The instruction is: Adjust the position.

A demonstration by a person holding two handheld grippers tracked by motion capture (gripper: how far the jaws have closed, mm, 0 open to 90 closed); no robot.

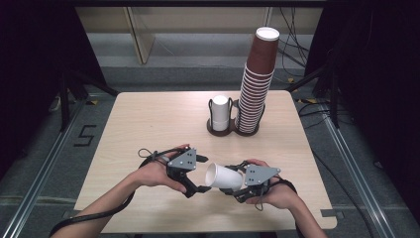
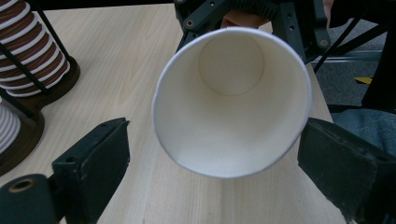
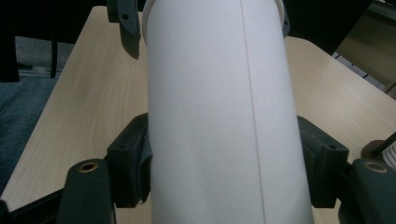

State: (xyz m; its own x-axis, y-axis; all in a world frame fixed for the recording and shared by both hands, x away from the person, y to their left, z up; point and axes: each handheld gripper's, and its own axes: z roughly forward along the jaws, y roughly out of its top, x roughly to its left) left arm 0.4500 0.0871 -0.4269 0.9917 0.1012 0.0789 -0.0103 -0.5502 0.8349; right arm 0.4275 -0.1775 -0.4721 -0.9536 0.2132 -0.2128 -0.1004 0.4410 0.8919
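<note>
Right gripper (image 1: pixel 236 187) clamps white paper cup (image 1: pixel 224 176) on its side above table (image 1: pixel 148 124). Left gripper (image 1: pixel 197 174) jaws spread wide around the rim; left gripper view shows the empty inside (image 2: pixel 231 100), right gripper view the seam (image 3: pixel 252 112)

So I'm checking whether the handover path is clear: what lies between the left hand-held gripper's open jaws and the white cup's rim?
Nothing but bare table, seen in the left gripper view, between the left hand-held gripper and white cup.
</note>
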